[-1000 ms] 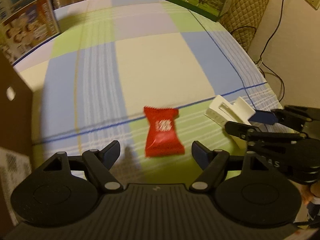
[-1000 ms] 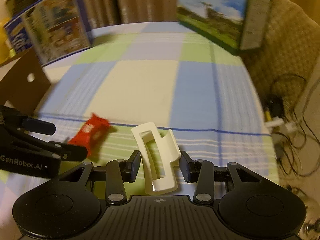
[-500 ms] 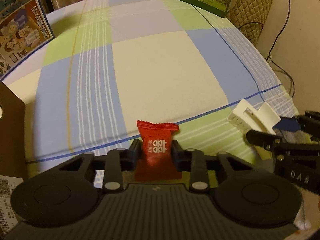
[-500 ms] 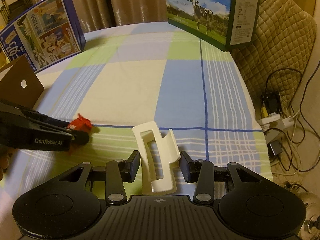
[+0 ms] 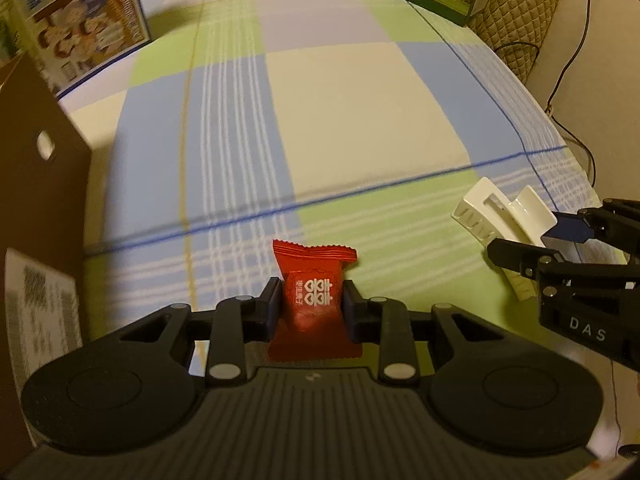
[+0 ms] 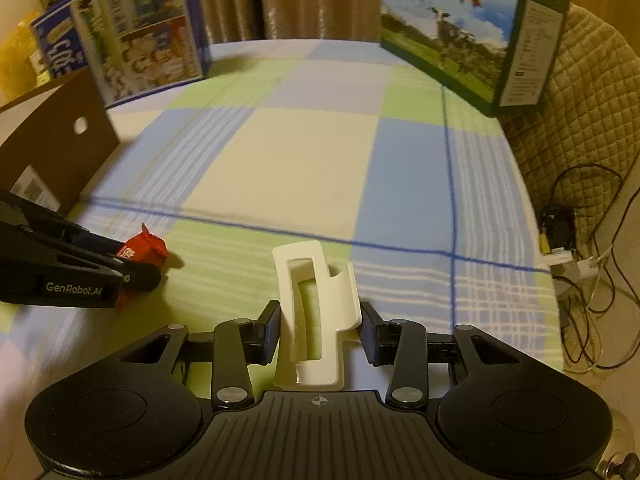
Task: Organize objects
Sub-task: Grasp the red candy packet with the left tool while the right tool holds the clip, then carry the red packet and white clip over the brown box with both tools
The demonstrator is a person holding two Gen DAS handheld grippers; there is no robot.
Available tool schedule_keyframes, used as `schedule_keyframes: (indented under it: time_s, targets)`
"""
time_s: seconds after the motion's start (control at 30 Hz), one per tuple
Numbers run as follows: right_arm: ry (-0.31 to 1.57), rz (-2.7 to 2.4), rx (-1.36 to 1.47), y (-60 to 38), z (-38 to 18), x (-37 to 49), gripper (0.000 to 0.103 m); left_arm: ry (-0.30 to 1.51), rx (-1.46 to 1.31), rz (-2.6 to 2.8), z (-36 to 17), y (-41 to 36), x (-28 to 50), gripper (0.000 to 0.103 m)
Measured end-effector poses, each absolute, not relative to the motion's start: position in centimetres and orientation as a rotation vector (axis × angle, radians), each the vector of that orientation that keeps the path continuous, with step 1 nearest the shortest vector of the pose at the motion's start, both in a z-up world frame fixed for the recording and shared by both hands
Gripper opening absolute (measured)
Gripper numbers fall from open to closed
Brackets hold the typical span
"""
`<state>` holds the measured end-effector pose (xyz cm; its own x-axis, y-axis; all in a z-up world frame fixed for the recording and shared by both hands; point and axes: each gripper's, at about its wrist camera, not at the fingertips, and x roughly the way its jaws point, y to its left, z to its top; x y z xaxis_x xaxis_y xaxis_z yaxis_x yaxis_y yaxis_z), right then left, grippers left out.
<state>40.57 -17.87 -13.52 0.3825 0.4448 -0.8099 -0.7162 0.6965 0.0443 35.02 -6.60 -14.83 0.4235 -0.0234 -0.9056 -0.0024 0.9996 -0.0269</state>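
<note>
Two grippers clamped, left gripper (image 5: 311, 307) on red packet (image 5: 311, 296), right gripper (image 6: 319, 330) on white clip (image 6: 316, 316), brown box (image 5: 36, 184) left

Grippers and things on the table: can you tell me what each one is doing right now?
Left gripper: shut on the red candy packet.
Red candy packet: pinched between the fingers, upright.
Right gripper: shut on the white hair claw clip.
White hair claw clip: held between the fingers.
Brown cardboard box: standing at the table's left, top open.
</note>
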Motion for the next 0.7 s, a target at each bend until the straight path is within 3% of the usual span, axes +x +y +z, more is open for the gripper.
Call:
schedule_keyframes:
  time_s: [0.7]
  targets:
    - [0.963, 0.891, -0.369, -16.9, -12.5, 32.6, 0.038, 1.175, -0.076, 0.002, -14.0, -4.1, 25.7, 0.024]
